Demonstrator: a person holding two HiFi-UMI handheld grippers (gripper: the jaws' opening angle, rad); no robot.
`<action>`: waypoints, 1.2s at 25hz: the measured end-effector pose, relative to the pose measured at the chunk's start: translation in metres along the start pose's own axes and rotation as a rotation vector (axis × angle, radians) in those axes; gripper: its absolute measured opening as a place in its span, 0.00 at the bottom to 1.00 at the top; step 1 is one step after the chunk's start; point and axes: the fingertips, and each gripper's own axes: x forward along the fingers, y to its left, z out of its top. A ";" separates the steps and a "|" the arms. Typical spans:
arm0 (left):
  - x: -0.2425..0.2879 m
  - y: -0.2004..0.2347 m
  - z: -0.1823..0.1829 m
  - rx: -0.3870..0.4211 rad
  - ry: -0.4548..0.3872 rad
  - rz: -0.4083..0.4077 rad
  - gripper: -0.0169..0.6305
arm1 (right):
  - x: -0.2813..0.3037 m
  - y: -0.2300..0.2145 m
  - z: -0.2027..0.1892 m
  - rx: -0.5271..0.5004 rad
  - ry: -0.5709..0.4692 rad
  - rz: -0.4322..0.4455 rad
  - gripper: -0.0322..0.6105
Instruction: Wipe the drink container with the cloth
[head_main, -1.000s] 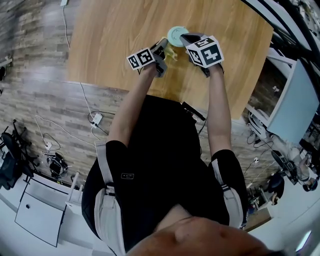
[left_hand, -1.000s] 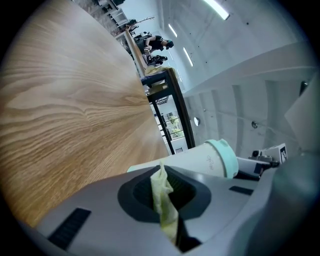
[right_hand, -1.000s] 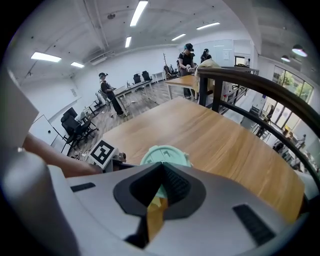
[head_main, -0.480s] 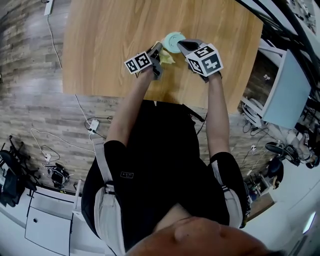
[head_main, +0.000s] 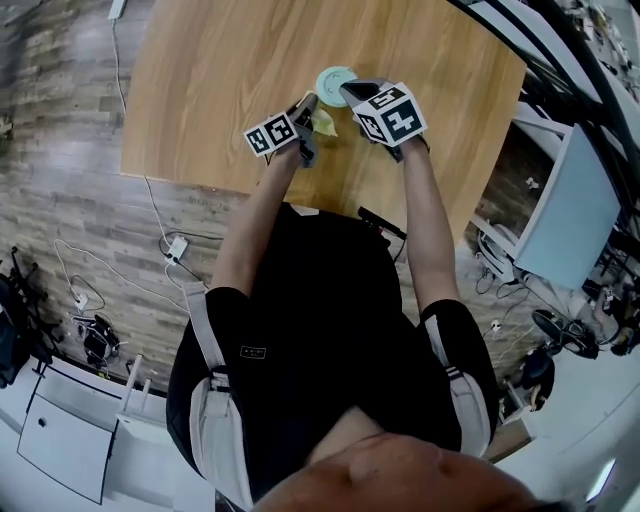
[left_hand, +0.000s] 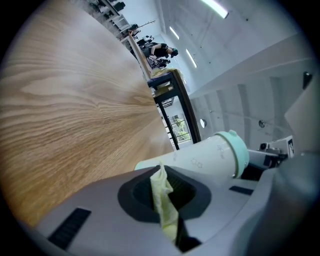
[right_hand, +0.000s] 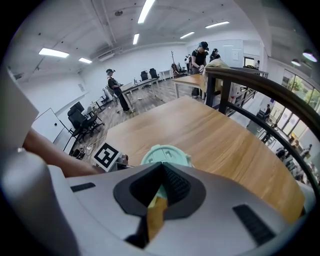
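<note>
The drink container (head_main: 333, 82), white with a mint-green lid, stands on the wooden table (head_main: 220, 80). My left gripper (head_main: 308, 108) is just left of it, shut on a yellow cloth (head_main: 324, 124). In the left gripper view the cloth (left_hand: 162, 195) sticks up between the jaws of the left gripper (left_hand: 162, 175), right against the container's white side (left_hand: 205, 155). My right gripper (head_main: 352, 92) is at the container's right. In the right gripper view the right gripper's (right_hand: 161, 187) jaws stand close together at the near rim of the lid (right_hand: 166, 154).
The table's near edge (head_main: 250, 185) runs just under both grippers. Cables and a power strip (head_main: 175, 245) lie on the floor to the left. A dark railing (right_hand: 260, 90) and distant people (right_hand: 114, 87) show beyond the table.
Both grippers and the container sit slightly further left in the head view. The cloth stays against the container's side and neither grip changes.
</note>
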 end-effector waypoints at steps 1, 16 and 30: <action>-0.003 -0.005 0.000 0.005 -0.011 -0.007 0.07 | 0.000 0.000 0.001 -0.004 -0.004 0.004 0.10; -0.035 -0.085 0.015 0.120 -0.098 -0.129 0.07 | 0.003 0.002 0.011 -0.026 -0.006 0.024 0.10; -0.011 -0.054 -0.023 0.071 -0.013 -0.095 0.07 | 0.002 0.002 0.010 -0.035 0.016 0.055 0.10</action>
